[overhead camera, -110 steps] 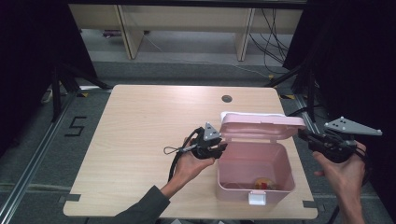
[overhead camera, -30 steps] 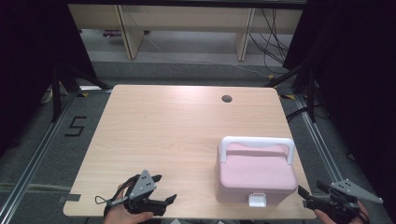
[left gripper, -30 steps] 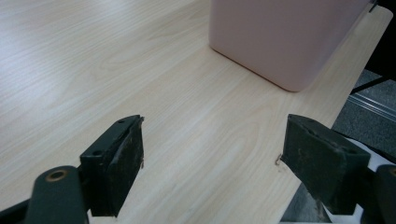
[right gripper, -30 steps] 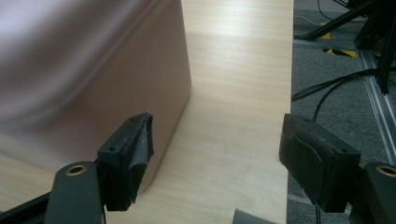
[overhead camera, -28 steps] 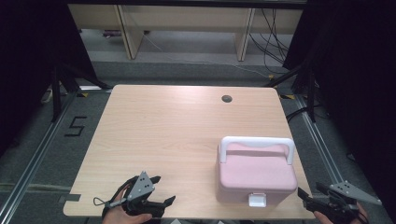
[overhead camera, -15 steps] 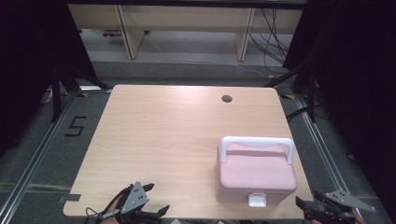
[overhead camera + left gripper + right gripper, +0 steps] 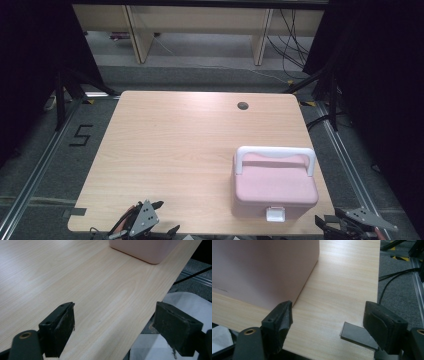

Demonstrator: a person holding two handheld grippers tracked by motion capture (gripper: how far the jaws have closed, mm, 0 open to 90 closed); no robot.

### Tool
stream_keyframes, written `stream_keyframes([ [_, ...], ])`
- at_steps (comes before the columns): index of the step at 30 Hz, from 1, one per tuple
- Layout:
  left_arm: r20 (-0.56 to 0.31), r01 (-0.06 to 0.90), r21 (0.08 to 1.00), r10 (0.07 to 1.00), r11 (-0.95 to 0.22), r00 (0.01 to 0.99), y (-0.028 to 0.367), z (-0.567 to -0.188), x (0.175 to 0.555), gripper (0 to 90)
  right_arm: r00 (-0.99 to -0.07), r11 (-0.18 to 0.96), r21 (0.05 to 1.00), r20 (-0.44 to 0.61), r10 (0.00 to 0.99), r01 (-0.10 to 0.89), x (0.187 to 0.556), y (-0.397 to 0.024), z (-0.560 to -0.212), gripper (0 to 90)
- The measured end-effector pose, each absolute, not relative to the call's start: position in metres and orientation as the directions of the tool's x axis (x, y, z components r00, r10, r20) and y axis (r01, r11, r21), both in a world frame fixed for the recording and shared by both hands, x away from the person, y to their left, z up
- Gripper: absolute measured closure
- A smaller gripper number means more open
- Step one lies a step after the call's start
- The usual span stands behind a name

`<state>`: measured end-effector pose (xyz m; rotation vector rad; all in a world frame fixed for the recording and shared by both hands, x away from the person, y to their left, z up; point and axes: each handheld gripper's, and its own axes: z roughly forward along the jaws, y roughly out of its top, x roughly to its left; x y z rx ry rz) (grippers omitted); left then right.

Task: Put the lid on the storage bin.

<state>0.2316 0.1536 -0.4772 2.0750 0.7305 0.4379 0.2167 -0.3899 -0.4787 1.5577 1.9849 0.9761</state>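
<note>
A pink box (image 7: 275, 186) with a white handle (image 7: 275, 153) and a white front latch (image 7: 275, 214) stands shut on the wooden table (image 7: 180, 150), near its front right corner. My left gripper (image 7: 150, 231) is at the table's front edge, left of centre, open with nothing between its jaws (image 7: 115, 332). My right gripper (image 7: 345, 227) is just off the front right corner, also open and empty (image 7: 328, 326). In the right gripper view the pink box (image 7: 262, 270) has its side wall close ahead on the left. The left gripper view has the box's corner (image 7: 145, 250) far off at the top.
A round cable hole (image 7: 243, 105) lies near the table's far edge. A dark tape patch (image 7: 358, 336) marks the table's front right corner. Metal floor rails (image 7: 350, 160) and cables run beside the table. A "5" (image 7: 82, 135) is taped on the floor at left.
The box, open 3.7 s ago with both grippers at it, is now shut. Over the last second both grippers have drawn back toward the table's front edge.
</note>
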Motion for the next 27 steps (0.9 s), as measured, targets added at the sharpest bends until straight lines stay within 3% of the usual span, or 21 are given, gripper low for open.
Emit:
stream_keyframes([
  [6,0.049,0.331,0.820,0.634,-0.467,0.772,0.1529,-0.4780,0.2313,16.5,-0.303,0.170,0.753,0.041,0.952,0.636,0.2178,-0.3936,-0.4809,22.0],
  [8,0.072,0.325,0.802,0.621,-0.501,0.781,0.1549,-0.4765,0.2319,16.5,-0.281,0.131,0.741,0.079,0.957,0.658,0.2166,-0.3909,-0.4814,21.7],
  [15,0.065,0.325,0.809,0.623,-0.490,0.780,0.1541,-0.4777,0.2321,16.5,-0.299,0.168,0.748,0.043,0.953,0.642,0.2185,-0.3947,-0.4831,21.1],
  [21,0.069,0.329,0.804,0.626,-0.496,0.776,0.1544,-0.4774,0.2321,16.5,-0.271,0.131,0.735,0.074,0.960,0.665,0.2177,-0.3938,-0.4850,20.0],
  [22,0.070,0.333,0.798,0.627,-0.502,0.776,0.1547,-0.4767,0.2320,16.5,-0.293,0.170,0.744,0.036,0.955,0.646,0.2191,-0.3971,-0.4858,19.9],
  [27,0.083,0.328,0.795,0.627,-0.510,0.774,0.1551,-0.4773,0.2323,16.5,-0.256,0.122,0.725,0.078,0.963,0.678,0.2187,-0.3955,-0.4882,19.4],
])
